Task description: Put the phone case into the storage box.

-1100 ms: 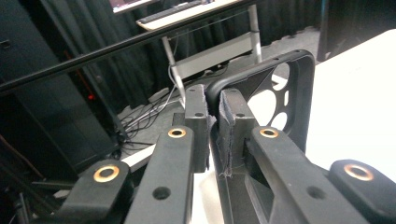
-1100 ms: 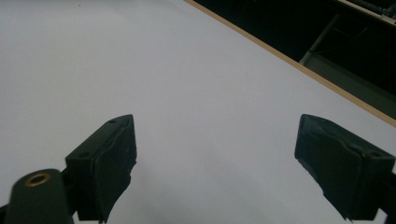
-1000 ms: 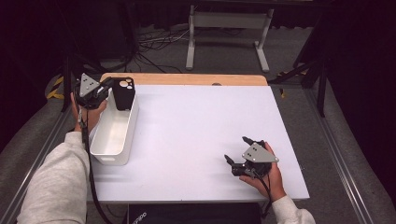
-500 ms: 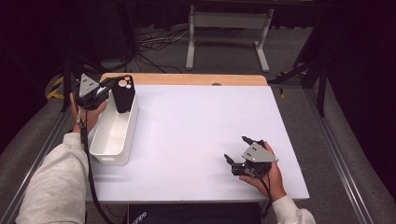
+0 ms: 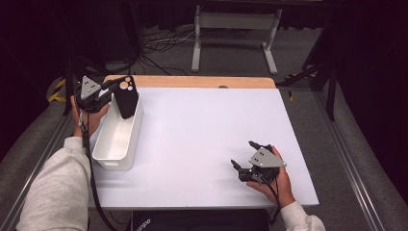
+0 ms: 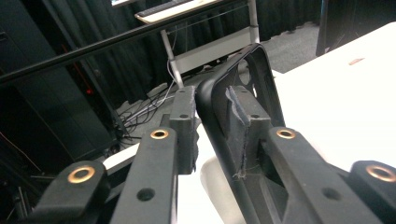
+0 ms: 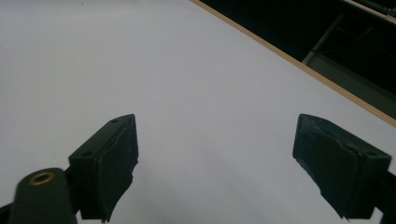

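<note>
— Phone case: which way does it point?
— Upright, long axis vertical, your left gripper clamped on its edge above the white bin's far end.
— And the left gripper view?
— It shows the case's hollow inside. Your right gripper gapes, empty, well right of the bin. Nothing has moved.

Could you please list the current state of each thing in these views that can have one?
Left hand-held gripper: shut on the black phone case.
Black phone case: held upright over the far end of the white bin.
White bin: open-topped, standing on the table.
Right hand-held gripper: open, holding nothing, low over the table.
</note>
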Tool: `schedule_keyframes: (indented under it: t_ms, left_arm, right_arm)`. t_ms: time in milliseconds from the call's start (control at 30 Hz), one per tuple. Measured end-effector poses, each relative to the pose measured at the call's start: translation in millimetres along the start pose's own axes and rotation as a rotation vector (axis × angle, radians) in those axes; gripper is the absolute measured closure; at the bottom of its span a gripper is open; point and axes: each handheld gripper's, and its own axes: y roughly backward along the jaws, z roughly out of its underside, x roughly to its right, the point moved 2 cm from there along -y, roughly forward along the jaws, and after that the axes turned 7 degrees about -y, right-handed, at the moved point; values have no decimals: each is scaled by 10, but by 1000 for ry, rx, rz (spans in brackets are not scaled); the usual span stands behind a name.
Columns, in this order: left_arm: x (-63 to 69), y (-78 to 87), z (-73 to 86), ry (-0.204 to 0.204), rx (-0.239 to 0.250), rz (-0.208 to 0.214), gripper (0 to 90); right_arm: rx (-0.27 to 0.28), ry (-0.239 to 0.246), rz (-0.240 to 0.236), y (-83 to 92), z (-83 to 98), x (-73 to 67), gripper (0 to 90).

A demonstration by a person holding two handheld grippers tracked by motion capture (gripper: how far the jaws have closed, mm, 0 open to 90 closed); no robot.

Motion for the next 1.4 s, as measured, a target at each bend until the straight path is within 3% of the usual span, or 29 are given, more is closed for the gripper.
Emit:
schedule_keyframes:
  t_ms: [433,600,767,900,1033,1267,1400]
  left_arm:
    - [-35,57,-4,13,0,-6,681]
    - [-43,57,8,10,-5,0,700]
    - [-66,18,6,12,-19,4,797]
    - [-79,-67,-55,-21,-54,-3,811]
    - [-84,-125,-80,-28,-73,-11,783]
    - [-117,-200,-56,2,-86,-2,761]
    - [-159,-219,3,5,-117,-15,763]
  right_arm:
    - [7,1,0,14,-8,0,151]
    - [3,2,-3,13,-10,-8,152]
    - [-8,2,-7,2,2,-7,154]
    - [-8,0,-9,-1,2,-4,154]
    - [-9,-4,-10,0,8,7,154]
    - [-6,-8,-5,20,1,13,156]
    - [7,-9,4,33,-14,22,157]
